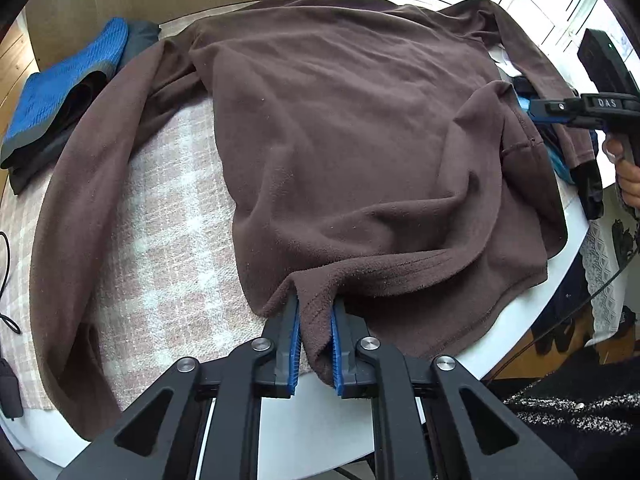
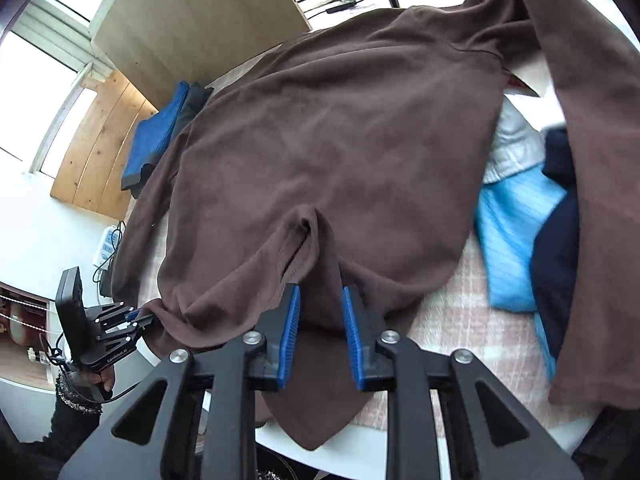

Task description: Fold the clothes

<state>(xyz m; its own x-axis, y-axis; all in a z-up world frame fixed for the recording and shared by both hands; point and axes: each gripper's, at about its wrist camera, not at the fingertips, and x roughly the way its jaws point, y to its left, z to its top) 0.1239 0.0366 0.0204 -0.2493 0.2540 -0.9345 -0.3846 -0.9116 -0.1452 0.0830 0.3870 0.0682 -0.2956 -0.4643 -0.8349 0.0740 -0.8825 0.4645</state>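
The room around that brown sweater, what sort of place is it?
Probably a room in a home. The sweater is spread on a checked cloth over a white table, folded clothes sit at one side, and there are windows and wood panelling behind.

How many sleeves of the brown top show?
2. One sleeve runs down the checked cloth beside the folded blue stack. The other sleeve drapes over the loose pile on the opposite side. Both tongs grip the hem.
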